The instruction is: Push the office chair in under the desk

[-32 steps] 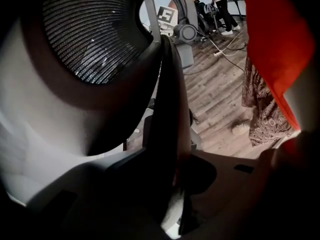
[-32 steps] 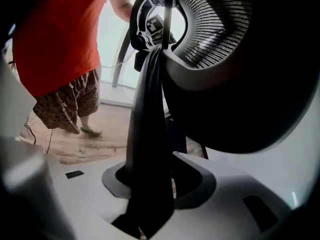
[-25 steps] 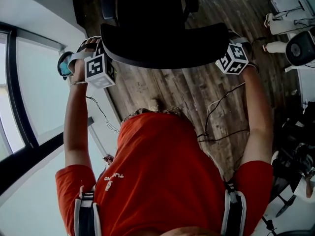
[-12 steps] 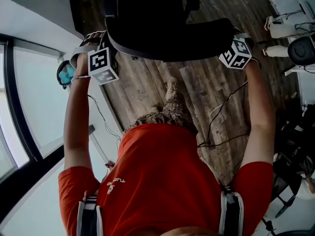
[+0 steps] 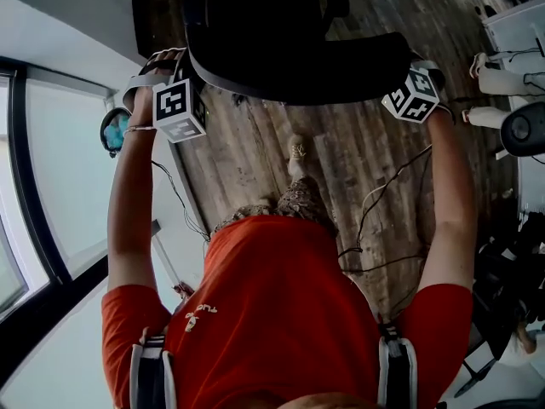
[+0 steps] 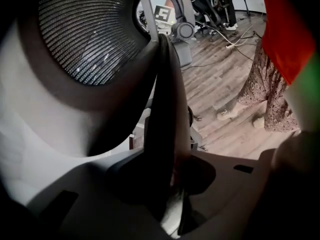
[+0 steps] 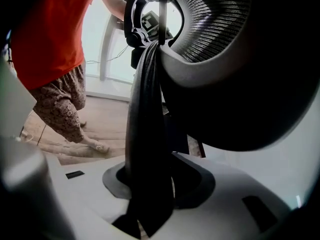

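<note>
Two grippers, one office chair. The left gripper (image 5: 183,100) and the right gripper (image 5: 409,88) each stand partly closed, clamped on the thin dark rim of the backrest, one at its left end and one at its right. The single black office chair (image 5: 281,41) stands on the wooden floor (image 5: 358,152), just beyond the person's foot (image 5: 296,152). A window (image 5: 51,160) runs along the left.

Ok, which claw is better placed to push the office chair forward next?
Neither clearly. The left claw clamps the left edge of the backrest and the right claw clamps its right edge, evenly across, so pushing with both looks steadiest.
</note>
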Motion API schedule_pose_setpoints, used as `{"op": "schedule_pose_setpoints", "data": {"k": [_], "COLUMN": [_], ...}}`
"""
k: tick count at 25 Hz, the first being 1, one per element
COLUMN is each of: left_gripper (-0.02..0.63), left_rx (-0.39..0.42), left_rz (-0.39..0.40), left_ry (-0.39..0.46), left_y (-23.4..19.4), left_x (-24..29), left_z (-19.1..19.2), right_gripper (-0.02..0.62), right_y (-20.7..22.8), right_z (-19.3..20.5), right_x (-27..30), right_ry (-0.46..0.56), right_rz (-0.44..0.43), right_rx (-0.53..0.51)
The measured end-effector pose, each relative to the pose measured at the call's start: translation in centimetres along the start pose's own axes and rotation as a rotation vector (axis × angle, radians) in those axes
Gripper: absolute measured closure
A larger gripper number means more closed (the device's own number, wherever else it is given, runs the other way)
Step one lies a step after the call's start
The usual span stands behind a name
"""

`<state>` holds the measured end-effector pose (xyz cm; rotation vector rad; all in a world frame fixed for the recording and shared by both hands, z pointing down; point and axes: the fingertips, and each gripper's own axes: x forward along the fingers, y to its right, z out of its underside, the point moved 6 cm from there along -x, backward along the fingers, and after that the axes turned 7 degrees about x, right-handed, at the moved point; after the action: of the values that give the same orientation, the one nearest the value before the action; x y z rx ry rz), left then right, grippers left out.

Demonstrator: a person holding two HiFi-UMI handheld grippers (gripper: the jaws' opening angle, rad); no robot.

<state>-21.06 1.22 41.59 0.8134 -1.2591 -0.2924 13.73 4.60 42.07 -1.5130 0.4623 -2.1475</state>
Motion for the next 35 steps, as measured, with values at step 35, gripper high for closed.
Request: {"op": "schedule_pose_setpoints", "data": {"k": [35], "left_gripper": [0.482], "left_rx": [-0.137], "left_rz": [0.031], "left_ry": [-0.1], "left_y": [-22.0], "left_x": [21.7], "left_z": [3.3], "right_gripper": [0.44], "right_y": [28.7], "right_z": [9.8], "right_x": [17.0], "right_ry": [0.018], "right_rz": [-0.101], "right_rx": [-0.113]}}
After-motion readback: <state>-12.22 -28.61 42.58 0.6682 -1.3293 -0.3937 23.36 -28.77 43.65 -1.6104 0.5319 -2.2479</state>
